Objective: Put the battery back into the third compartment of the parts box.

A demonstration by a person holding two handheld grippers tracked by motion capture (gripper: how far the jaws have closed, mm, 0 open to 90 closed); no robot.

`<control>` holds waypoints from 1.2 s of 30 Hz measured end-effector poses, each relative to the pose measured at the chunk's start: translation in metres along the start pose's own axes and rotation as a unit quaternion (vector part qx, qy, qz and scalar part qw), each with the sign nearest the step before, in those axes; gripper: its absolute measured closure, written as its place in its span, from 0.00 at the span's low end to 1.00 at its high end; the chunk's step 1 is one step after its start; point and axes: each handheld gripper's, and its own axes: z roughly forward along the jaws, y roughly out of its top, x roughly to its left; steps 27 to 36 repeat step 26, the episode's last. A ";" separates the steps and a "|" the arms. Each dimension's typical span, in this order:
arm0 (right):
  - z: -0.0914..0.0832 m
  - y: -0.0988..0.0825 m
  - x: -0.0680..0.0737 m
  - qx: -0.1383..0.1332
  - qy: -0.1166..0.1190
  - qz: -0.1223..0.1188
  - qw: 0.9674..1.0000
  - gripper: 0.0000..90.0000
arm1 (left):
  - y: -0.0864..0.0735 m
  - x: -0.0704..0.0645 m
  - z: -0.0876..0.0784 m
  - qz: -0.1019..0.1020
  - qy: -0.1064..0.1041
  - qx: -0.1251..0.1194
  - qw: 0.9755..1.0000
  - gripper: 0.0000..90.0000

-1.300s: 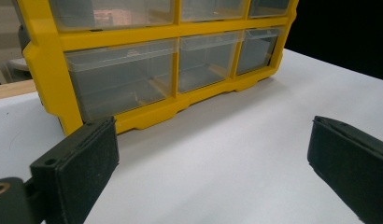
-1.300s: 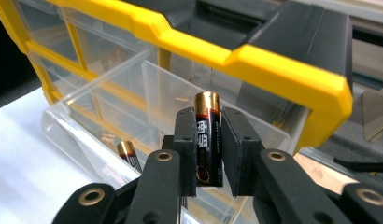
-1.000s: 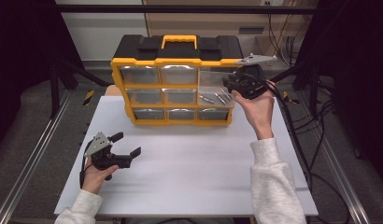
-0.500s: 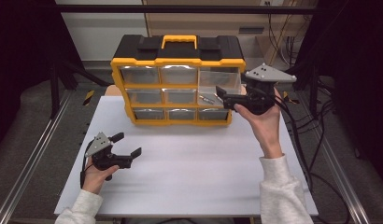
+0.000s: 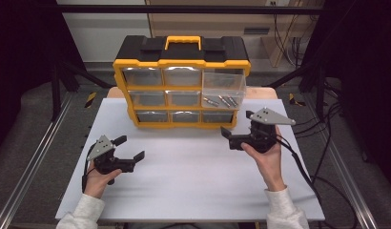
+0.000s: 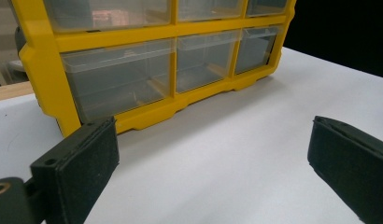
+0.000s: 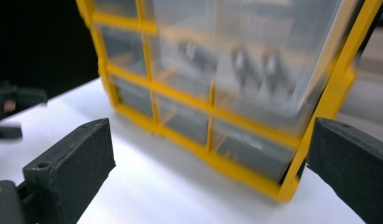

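Change since earlier: right gripper has come down from the pulled-out drawer at the organizer's upper right to the table in front of the cabinet's lower right corner; its jaws have just been opening, with nothing between them. Left gripper has kept its spot at lower left of the high view.
Left gripper: released, jaws spread wide and empty, held low over the white table, pointing toward the right of the frame. In its own view the black pads frame bare tabletop, with the bottom row of drawers beyond.
Right gripper: released, jaws wide apart and holding nothing, at middle right of the high view, pointing left. In its own view, blurred, the pads stand apart before the organizer's lower corner.
Drawer relative to right gripper: above and slightly left of it in the high view, well apart, still pulled out from the top right slot.
Screws: several small metal pieces lying in that clear drawer.
Organizer: yellow and black nine-drawer parts cabinet with a yellow handle, upper centre, at the table's far edge.
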 end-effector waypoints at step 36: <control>-0.019 -0.123 -0.036 0.010 0.011 0.028 0.999 0.01 | -0.005 -0.003 0.004 0.002 -0.003 0.014 1.000 0.02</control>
